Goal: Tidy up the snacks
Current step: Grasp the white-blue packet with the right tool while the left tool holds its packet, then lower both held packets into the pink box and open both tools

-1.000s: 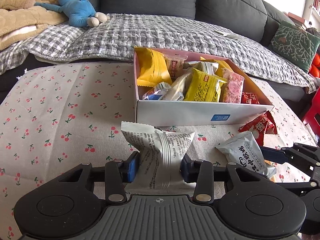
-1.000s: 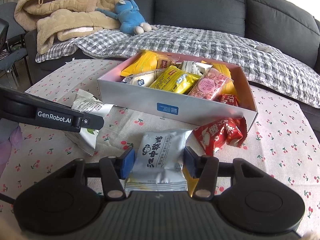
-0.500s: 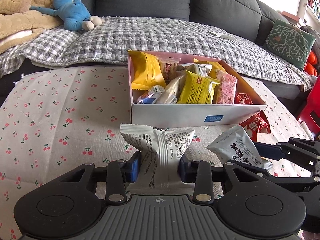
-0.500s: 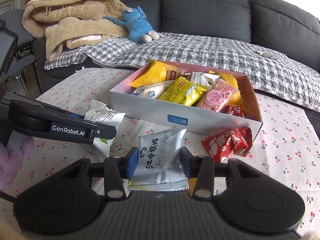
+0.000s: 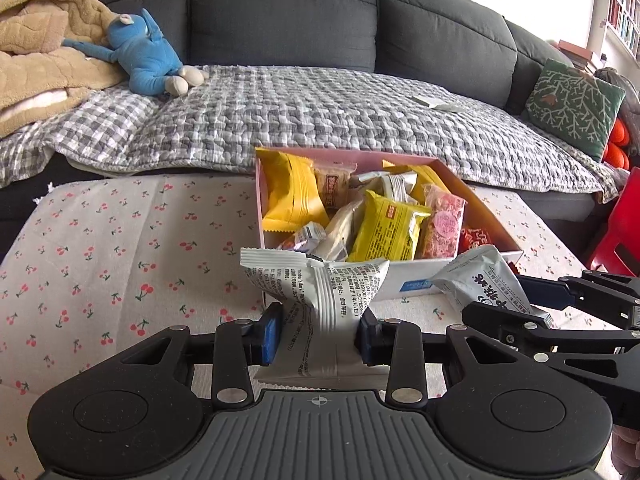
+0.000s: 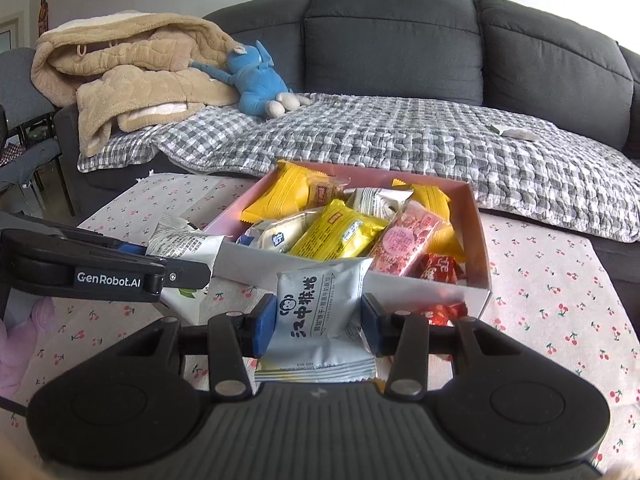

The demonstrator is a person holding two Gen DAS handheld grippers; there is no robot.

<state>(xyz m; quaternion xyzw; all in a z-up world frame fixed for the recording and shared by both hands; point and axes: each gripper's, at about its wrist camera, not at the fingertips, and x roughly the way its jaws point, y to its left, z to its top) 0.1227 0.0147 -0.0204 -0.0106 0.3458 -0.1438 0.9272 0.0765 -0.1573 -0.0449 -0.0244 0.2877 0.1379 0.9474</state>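
My left gripper (image 5: pixel 318 334) is shut on a white snack packet with black print (image 5: pixel 320 300), held above the cherry-print tablecloth (image 5: pixel 100 264). My right gripper (image 6: pixel 318 328) is shut on a pale blue snack packet with a monkey logo (image 6: pixel 316 312), also lifted off the cloth. Just ahead of both stands the open white box (image 6: pixel 420 286) with a pink inside, holding several yellow, pink and white snack packs. A red packet (image 6: pixel 444 314) lies on the cloth against the box's near right corner. Each gripper shows in the other's view, the right gripper (image 5: pixel 560 312) and the left gripper (image 6: pixel 120 268).
A dark grey sofa (image 5: pixel 280 20) with a checked blanket (image 5: pixel 320 112) runs behind the table. On it lie a blue plush toy (image 5: pixel 148 60), a beige quilt (image 6: pixel 132 72) and a green cushion (image 5: pixel 572 104). A red stool (image 5: pixel 620 228) stands at the right, grey chairs (image 6: pixel 20 120) at the left.
Both grippers have closed on their packets and risen with them off the cloth. The box now sits lower in both views and is partly hidden behind the packets.
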